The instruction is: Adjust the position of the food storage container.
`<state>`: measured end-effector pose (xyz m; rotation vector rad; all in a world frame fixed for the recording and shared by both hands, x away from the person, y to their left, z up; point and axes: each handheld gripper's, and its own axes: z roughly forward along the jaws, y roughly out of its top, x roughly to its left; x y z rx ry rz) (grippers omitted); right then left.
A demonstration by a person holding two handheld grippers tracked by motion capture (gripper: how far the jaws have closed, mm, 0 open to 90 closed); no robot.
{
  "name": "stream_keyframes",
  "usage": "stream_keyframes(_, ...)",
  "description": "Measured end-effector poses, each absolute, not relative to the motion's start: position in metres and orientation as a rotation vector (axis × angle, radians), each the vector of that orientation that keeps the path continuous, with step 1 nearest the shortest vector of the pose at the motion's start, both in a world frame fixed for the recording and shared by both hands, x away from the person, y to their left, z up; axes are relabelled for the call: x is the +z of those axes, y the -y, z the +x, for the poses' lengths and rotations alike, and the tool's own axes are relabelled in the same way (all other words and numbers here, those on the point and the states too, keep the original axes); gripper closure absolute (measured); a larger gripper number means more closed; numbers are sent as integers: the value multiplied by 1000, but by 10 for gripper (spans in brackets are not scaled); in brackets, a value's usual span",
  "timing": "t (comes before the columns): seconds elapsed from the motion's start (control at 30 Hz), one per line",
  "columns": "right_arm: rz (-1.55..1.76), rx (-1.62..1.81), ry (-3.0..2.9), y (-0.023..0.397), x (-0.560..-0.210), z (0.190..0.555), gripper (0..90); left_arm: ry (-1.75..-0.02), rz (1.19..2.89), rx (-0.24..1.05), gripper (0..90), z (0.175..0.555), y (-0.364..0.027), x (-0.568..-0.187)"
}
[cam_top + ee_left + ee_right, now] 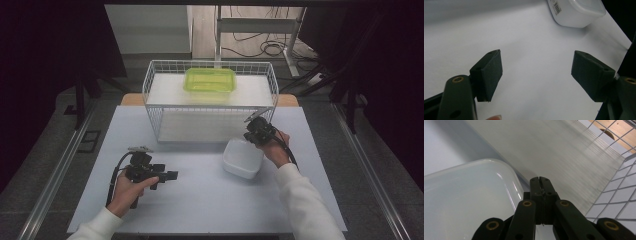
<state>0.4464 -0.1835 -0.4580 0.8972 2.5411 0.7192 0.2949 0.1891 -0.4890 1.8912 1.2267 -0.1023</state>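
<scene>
Your right gripper (254, 131) sits at the far right corner of the white lidded container (243, 157), jaws pressed fully together. In the right gripper view the pads meet with nothing visible between them, and the container's translucent lid (466, 202) lies just left of and below the tips. Whether the tips touch the rim cannot be told; nothing is pinched that the frames show.

Your left gripper (162, 176) rests low over the white table (200, 200) at your left, well apart from the container. Its jaws stand wide apart and hold nothing; the left gripper view looks between the pads (489, 72) across bare tabletop to the container (576, 12), which carries a barcode label on its side.

The container stands on the table just in front of the white wire rack (210, 102). A green lidded container (210, 80) already sits on the rack's upper shelf; the lower shelf looks free.

Judgement on progress: early to middle. The green box appears placed. The white one is not yet lifted or moved onto the rack, and no secure grip on it is evident. What seems left: take hold of it, or nudge it with the closed tips, carry it to a shelf, let go. Your left gripper has no part in it so far.
</scene>
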Motion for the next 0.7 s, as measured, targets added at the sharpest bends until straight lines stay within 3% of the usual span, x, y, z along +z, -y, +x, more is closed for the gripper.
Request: stream_keyframes(0.7,722,764,-2684,147,-460,415,888,-1227,1893,-121,247,296,-190,-491)
